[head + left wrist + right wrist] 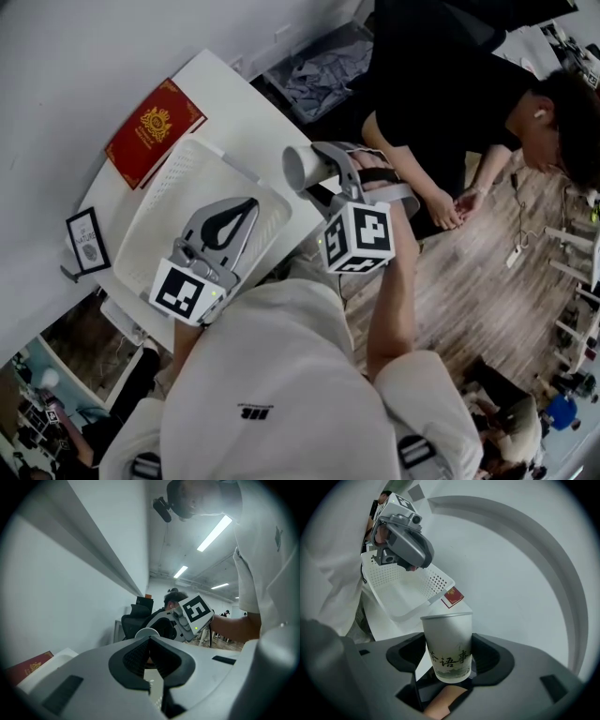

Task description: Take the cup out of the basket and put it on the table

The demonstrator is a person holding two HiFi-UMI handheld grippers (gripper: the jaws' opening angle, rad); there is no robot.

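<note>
Bare strip of white table (246, 112) between basket (155, 211) and the table's right edge — the free surface, red book (155, 131) closing the far end, wall (56, 75) and framed picture (87, 241) bounding the left, left gripper (242, 208) over the basket's mouth, person (441, 103) close beside the right edge.

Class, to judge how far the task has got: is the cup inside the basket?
No, the cup sits clamped in the right gripper, held up apart from the basket.

White paper cup (302, 167) with dark Chinese print, clamped in the right gripper (448, 660), tipped sideways, upper centre of head view, at the surface's (220, 94) right edge. White perforated basket (172, 178) sits on the surface, centre-left.
</note>
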